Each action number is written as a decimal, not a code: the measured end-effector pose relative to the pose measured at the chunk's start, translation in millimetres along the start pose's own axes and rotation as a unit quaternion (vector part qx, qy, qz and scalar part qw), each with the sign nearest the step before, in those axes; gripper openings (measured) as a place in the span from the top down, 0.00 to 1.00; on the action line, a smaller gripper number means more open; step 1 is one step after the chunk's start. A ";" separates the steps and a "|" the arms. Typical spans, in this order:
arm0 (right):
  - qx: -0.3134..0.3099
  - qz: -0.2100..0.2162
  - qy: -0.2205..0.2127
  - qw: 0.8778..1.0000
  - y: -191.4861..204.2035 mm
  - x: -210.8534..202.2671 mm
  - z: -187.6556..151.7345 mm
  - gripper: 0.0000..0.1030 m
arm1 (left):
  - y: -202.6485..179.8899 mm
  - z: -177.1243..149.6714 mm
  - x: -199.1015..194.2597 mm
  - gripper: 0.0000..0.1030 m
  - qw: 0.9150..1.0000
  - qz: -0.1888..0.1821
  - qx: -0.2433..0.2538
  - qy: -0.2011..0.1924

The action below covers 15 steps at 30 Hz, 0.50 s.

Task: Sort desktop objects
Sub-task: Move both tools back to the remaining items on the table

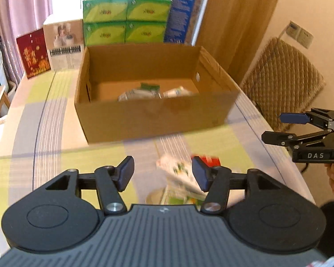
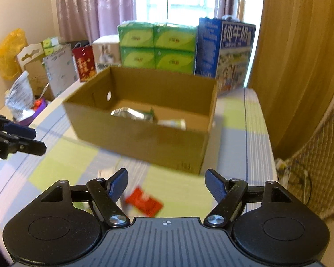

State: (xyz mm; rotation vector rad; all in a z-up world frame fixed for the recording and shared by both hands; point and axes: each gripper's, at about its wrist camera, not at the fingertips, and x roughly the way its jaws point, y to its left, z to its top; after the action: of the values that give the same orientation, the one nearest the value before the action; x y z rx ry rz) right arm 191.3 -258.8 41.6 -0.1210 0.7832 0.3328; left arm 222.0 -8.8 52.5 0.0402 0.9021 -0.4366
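Both tools spread wide and empty, left tool (image 1: 162,173) low over the white-green packet (image 1: 178,173), right tool (image 2: 167,184) above the red packet (image 2: 143,202), poised to lift loose items off the surface (image 1: 55,155) into the cardboard box (image 1: 153,115) just beyond.

"DAS" is printed in white on the black body of the right tongs (image 1: 276,128); "纯牛奶" is printed large on the blue carton (image 2: 233,55) behind the cardboard box (image 2: 144,133)

Matt cardboard box (image 1: 149,120), checked cloth table cover (image 1: 55,146), shiny foil pouch (image 2: 131,113)
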 end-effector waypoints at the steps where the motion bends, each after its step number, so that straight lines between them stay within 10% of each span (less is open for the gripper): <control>1: 0.000 0.000 0.004 1.000 1.5 -4.2 -7.5 0.28 | -1.6 -8.1 -2.7 0.45 1.000 -0.001 0.000 0.002; 15: -0.079 0.038 0.049 0.995 40.9 -39.9 -84.7 0.20 | -20.2 -82.4 -18.9 0.31 0.999 -0.015 0.038 0.028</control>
State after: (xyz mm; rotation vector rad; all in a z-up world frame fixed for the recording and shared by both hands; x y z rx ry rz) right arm 94.3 -249.7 10.8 -0.2574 0.8590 0.4627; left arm 142.3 -2.9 18.4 0.1100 0.9413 -0.4996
